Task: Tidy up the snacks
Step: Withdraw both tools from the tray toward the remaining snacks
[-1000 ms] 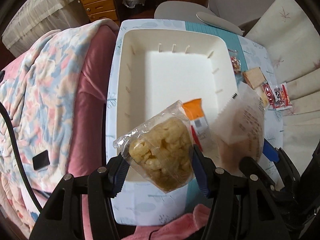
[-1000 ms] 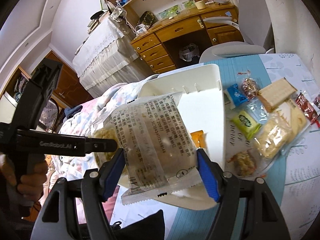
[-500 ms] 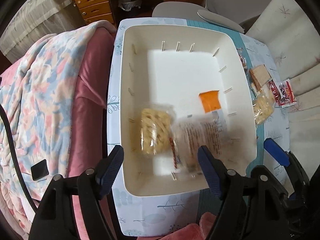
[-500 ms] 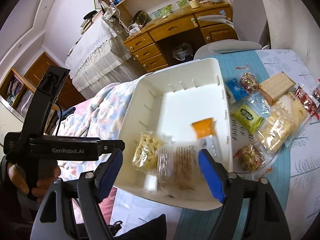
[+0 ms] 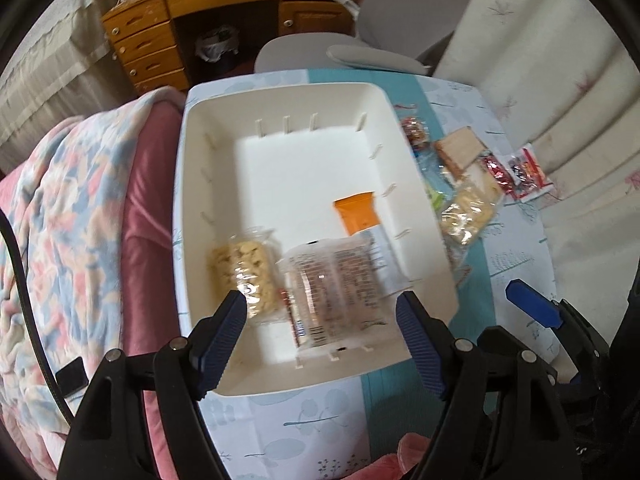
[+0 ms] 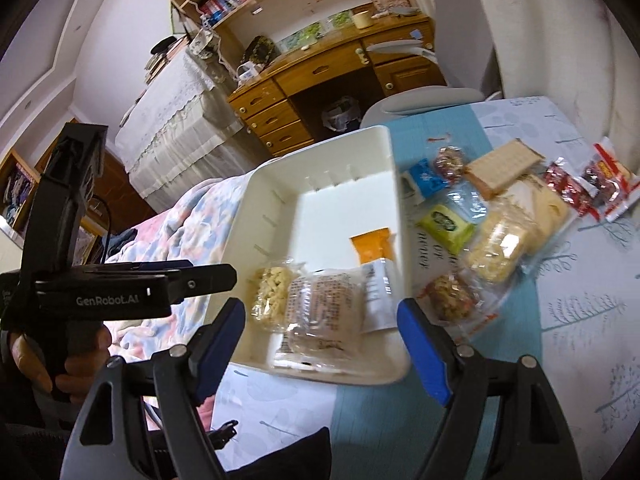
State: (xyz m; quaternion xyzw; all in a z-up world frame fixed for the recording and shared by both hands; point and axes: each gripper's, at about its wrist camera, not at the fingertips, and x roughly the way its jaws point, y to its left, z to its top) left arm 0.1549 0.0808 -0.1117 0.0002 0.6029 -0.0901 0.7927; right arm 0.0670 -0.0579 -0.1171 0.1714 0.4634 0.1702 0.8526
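Observation:
A white bin [image 5: 304, 176] [image 6: 256, 220] stands on the table. In it lie a clear bag of yellow puffs [image 5: 244, 268] [image 6: 272, 292], a clear printed pack [image 5: 336, 284] [image 6: 328, 304] and an orange-topped packet [image 5: 358, 212] [image 6: 372, 246]. My left gripper [image 5: 320, 320] is open and empty above the bin's near end. My right gripper [image 6: 320, 328] is open and empty above the bin's near right corner. Loose snacks lie right of the bin: a green packet [image 6: 446, 222], a yellow wafer pack [image 6: 496, 252] [image 5: 466, 212], a round nut cake [image 6: 452, 298].
More snacks lie further right: a blue packet [image 6: 426, 174], a cracker block [image 6: 502, 166] [image 5: 460, 150] and red packets [image 6: 600, 188] [image 5: 516, 170]. A pink bed with a patterned blanket [image 5: 72, 216] borders the table's left edge. A grey chair [image 5: 360, 52] and wooden desk [image 6: 320, 76] stand behind.
Both grippers opened and let go of their packs. The puff bag and the printed pack now lie in the bin. Both grippers have drawn back and up.

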